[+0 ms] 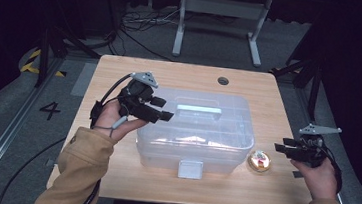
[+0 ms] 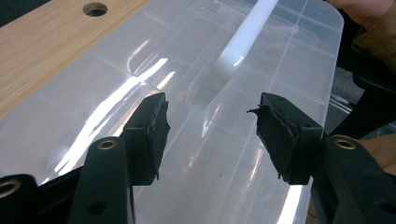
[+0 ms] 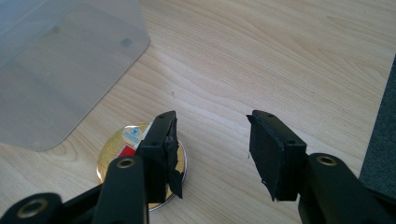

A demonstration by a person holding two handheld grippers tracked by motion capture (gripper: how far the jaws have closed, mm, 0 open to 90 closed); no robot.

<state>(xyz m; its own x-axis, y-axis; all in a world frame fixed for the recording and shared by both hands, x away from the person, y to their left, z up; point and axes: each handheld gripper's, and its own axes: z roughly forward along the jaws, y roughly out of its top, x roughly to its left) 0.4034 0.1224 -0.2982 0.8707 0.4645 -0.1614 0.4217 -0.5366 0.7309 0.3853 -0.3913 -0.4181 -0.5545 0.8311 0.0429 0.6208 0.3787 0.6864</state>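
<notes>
On the tabletop point(image 1: 121, 71) a clear plastic box point(image 1: 196, 133) sits centred with its lid shut, and a small round gold tin point(image 1: 259, 161) lies just beside its right end. Left claw point(image 1: 161, 108) hangs over the lid near the white handle point(image 1: 199, 110), jaws apart and empty; right claw point(image 1: 283, 148) hovers just above the tin, jaws apart, nothing held. Judged step: approach, probably opening the box to stow the tin, which calls for releasing the front latch point(image 1: 190, 168) first.

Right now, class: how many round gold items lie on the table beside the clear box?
1. The round gold item lies on the wooden table, just off the clear plastic box, near the right gripper. Others may be hidden behind the box.
</notes>
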